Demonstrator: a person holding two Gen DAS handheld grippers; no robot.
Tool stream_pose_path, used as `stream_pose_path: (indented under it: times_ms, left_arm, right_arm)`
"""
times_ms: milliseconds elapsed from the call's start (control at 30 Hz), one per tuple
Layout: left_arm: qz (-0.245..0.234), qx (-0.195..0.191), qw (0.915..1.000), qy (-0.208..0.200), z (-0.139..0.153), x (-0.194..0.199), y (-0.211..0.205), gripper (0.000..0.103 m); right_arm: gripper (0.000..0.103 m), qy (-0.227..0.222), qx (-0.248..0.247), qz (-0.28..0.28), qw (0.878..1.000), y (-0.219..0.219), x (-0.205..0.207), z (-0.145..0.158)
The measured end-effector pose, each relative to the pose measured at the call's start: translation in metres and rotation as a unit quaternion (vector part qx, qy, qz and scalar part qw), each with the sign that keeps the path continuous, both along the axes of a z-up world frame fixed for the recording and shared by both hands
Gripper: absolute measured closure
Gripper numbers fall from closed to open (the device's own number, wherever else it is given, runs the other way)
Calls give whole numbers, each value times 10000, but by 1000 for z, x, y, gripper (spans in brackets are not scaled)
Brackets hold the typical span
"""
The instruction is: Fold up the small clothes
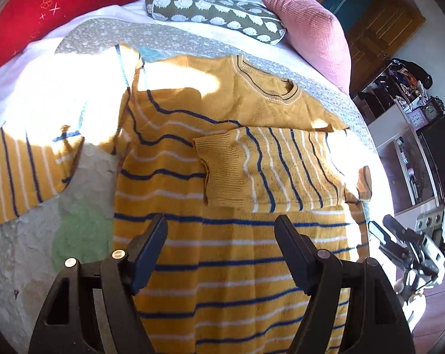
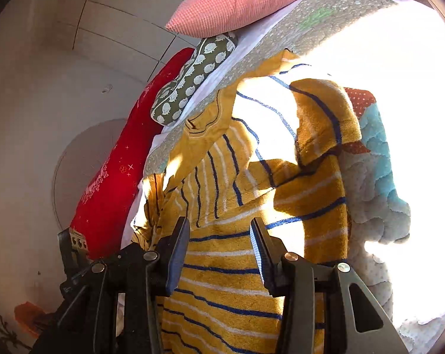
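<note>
A mustard-yellow sweater (image 1: 178,177) with blue and white stripes lies flat on a quilt, its collar (image 1: 281,88) at the far side. One sleeve (image 1: 266,168) is folded across the chest. The other sleeve (image 1: 16,171) spreads out to the left. My left gripper (image 1: 221,219) hovers open over the sweater's lower body with nothing between its fingers. My right gripper (image 2: 218,221) stands over the sweater (image 2: 222,280) near its side edge, jaws apart and pressing on nothing. In the left wrist view the right gripper (image 1: 390,230) shows at the sweater's right edge.
The quilt (image 1: 83,236) covers a bed. A red pillow (image 1: 60,0), a green hedgehog-print cushion (image 1: 216,8) and a pink pillow (image 1: 305,26) line the far side. Cluttered shelves with a clock (image 1: 414,112) stand beyond the bed's right edge. Strong sunlight washes out parts of the cloth.
</note>
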State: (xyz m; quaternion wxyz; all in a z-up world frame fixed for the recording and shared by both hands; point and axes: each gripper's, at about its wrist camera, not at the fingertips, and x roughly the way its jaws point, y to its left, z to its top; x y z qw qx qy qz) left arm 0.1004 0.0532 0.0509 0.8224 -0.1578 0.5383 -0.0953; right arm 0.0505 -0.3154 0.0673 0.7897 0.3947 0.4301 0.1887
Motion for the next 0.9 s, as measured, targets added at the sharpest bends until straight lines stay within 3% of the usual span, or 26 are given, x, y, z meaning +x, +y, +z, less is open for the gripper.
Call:
stream_pose_path:
  times_ms: [167, 200, 233, 300, 400, 500, 633, 667, 733, 767, 900]
  left_arm:
    - [181, -198, 9980, 576, -32, 47, -5, 32]
    - [161, -174, 9977, 628, -35, 52, -7, 46]
    - [101, -45, 9978, 660, -36, 55, -10, 70]
    - [37, 373, 9977, 565, -31, 54, -17, 91]
    - [-43, 595, 9979, 269, -16, 47, -22, 93]
    - [-72, 702, 9975, 100, -5, 46, -22, 97]
    - [52, 557, 9984, -55, 7, 50, -10, 99]
    - [90, 522, 9985, -94, 11, 53, -6, 99]
    - [207, 512, 9984, -156, 17, 58, 4, 99]
    - [264, 547, 9980, -192, 20, 59, 9, 99]
    - [488, 766, 9956, -249, 26, 67, 35, 99]
  right_arm:
    - [56, -7, 127, 69, 9999, -2, 1, -9]
    - [56, -13, 145, 123, 9998, 1, 4, -11]
    - [56, -17, 175, 173, 9997, 4, 8, -12]
    - [56, 54, 93, 162, 9998, 9, 17, -17]
    - [55, 216, 1, 1, 9998, 9, 29, -26]
    - [55, 316, 226, -276, 9989, 3, 41, -35]
    - [55, 313, 453, -757, 9956, -7, 52, -42]
    - [57, 370, 468, -839, 9947, -8, 56, -43]
    - [73, 440, 553, -888, 9935, -10, 65, -44]
    - [87, 479, 534, -880, 9935, -9, 70, -43]
    - [88, 365, 411, -511, 9972, 10, 80, -31]
